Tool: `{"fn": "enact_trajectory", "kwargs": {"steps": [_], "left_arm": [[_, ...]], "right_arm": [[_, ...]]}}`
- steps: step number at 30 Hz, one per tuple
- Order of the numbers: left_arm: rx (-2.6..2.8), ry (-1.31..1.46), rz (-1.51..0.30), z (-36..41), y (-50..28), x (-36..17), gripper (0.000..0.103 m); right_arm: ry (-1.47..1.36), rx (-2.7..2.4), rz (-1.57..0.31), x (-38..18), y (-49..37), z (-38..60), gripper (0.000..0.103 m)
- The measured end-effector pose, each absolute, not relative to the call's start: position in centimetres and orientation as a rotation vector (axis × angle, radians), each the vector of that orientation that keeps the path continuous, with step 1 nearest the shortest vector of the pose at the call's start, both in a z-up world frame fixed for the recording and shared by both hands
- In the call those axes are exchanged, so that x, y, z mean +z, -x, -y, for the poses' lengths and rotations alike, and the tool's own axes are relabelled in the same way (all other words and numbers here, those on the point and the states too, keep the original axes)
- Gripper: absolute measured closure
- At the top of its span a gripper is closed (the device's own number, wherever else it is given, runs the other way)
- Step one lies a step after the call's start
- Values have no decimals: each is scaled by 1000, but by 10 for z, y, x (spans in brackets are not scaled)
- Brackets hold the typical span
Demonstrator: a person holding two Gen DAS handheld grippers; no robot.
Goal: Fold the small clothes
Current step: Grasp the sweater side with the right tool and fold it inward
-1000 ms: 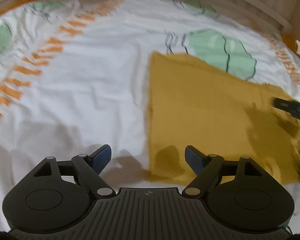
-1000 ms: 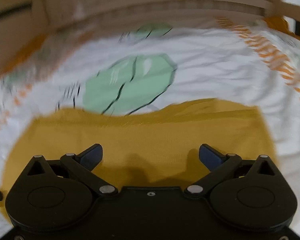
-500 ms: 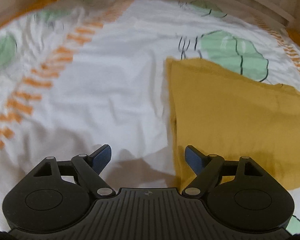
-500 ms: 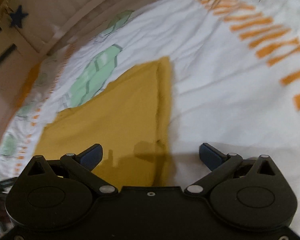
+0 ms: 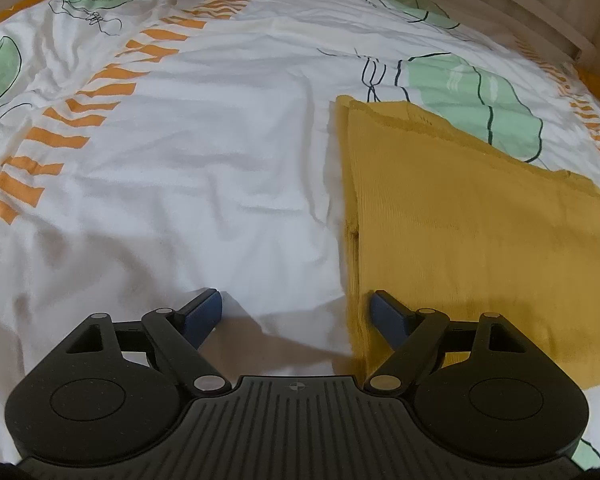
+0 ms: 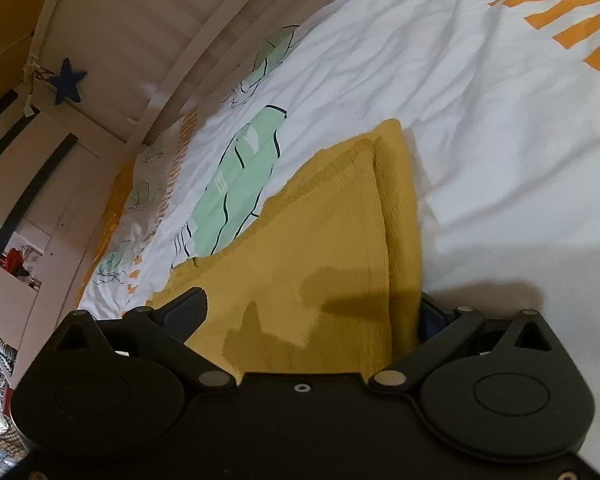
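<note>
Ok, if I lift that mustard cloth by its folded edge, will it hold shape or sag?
The mustard cloth is a thin ribbed knit lying flat in layers, so it will likely sag. The layers at its folded edge look loose and may slide apart. The right gripper is closing around that edge.

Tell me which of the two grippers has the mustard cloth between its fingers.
The right gripper: its closing jaws straddle the folded edge of the mustard cloth. The left gripper stands open over white bedsheet, only its right finger over the cloth's edge.
</note>
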State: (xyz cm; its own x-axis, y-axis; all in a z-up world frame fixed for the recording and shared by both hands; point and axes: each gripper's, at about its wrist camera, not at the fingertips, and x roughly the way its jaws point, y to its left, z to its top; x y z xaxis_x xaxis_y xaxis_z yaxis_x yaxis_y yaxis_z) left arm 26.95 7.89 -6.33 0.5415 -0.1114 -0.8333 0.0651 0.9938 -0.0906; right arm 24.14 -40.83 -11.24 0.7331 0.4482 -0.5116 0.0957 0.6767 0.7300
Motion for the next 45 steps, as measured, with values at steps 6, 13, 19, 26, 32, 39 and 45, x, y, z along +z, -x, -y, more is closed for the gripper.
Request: {"fn": "enact_trajectory", "kwargs": {"steps": [6,13,19,26,32,39,45], "left_arm": [[-112,81,-999,-84,-271,-59,23],[-105,149,-988,-98,-269,-46,23],[-102,198,-959,-113,-267,-32,23],[-99,273,-933,-132,-267,-20,23],[-86,315,-922,-147,-267,-15,23],[-88,352,-915,-156,-266,-12,23],[-85,365,-917,-159,-266,-12,23]], "right_arm": [[-800,130,-769,-104,-235,414,76],[-670,177,-759,-46,-258,356,77],[-618,288,-771,-14,-289,288,77],[-615,358,-817,-28,-315,206,78],[-660,381,-838,-44,-323,166,79],[-546,353,-865,-47,-331,123,75],[-590,428,-859,-49,-336,108,72]]}}
